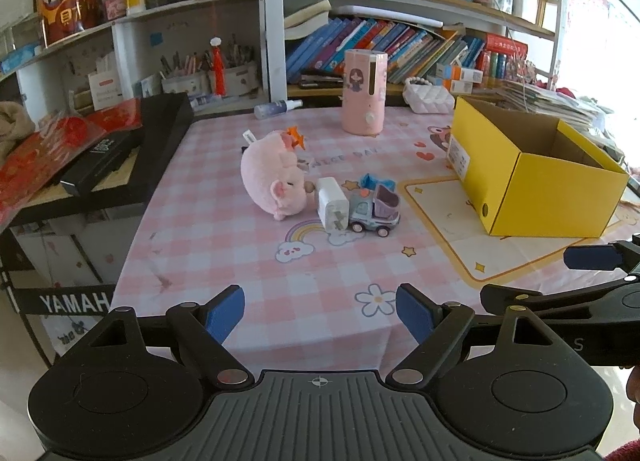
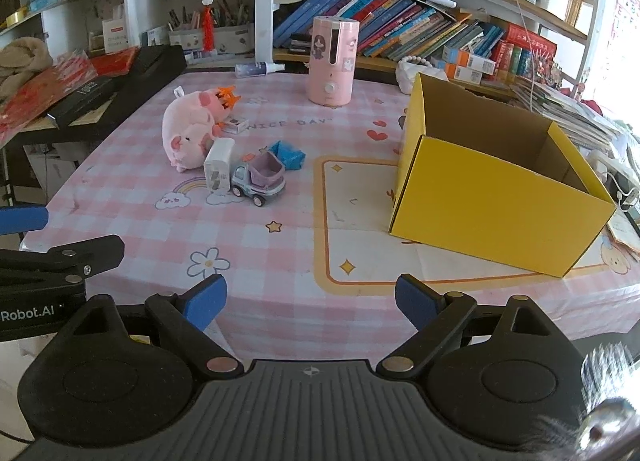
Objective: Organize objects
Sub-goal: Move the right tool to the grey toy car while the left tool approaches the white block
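- Bookshelves (image 1: 400, 41) crammed with books and stationery back a tabletop (image 1: 224, 245) spread with a pink checked cloth, seen from two wrist cameras tilted down at it.
- Yellow cardboard box (image 2: 496, 217), open-topped and by all appearances empty, sits at about 3 o'clock on the tabletop; judged from this, the sorting has not begun.
- Pink cylindrical humidifier (image 2: 333, 61) stands upright at 12 o'clock, near the far edge, well apart from the box.
- Pink plush pig (image 1: 272, 177) lies on its side near the centre, toward 10 o'clock, touching a white charger (image 1: 333, 203).
- Toy truck (image 1: 374, 211) stands just beside the charger at its 3 o'clock; a crumpled blue item (image 2: 288, 155) lies close behind it, and a small flat box (image 2: 236, 126) rests near the pig's head.
- Spray bottle (image 1: 278, 107) lies on its side at the far edge, around 11 o'clock.
- Left gripper (image 1: 320, 315) and right gripper (image 2: 310, 303) hover over the near edge at 6 o'clock, jaws spread wide, nothing between them; every loose item looks left to gather, probably into the box.
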A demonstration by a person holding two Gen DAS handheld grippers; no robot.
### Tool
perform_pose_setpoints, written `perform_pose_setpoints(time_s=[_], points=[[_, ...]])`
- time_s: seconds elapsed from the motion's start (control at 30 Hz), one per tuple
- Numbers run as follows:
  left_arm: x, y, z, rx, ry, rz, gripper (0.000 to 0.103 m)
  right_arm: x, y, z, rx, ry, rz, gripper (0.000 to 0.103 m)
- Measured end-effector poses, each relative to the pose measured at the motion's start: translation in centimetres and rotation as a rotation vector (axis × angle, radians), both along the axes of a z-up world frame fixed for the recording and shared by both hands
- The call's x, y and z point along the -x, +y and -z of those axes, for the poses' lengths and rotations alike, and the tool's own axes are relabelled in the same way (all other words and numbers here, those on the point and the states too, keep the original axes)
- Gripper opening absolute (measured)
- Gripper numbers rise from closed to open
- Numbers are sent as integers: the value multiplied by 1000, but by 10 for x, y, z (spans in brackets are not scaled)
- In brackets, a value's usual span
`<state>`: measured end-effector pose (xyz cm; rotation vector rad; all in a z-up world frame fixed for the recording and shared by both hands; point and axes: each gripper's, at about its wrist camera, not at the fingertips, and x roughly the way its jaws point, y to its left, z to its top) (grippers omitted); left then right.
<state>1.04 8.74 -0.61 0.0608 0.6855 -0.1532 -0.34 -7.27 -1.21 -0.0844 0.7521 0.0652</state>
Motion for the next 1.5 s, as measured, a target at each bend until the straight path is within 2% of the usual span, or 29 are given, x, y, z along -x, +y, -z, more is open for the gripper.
perform_pose_setpoints(time_s=[0.4, 1.27, 1.43, 1.5], points=[[-27, 5, 2, 8, 12, -50, 85, -33, 4, 5, -8, 24, -51, 85], [-105, 13, 9, 5, 43, -198, 85, -144, 13, 19, -10, 74, -186, 85], [-114, 15, 10, -4, 52, -226, 85, -164, 19, 27, -12, 108, -225, 71], [-118, 15, 11, -10, 59, -236, 85, -172, 21, 32, -17, 126, -238, 68]])
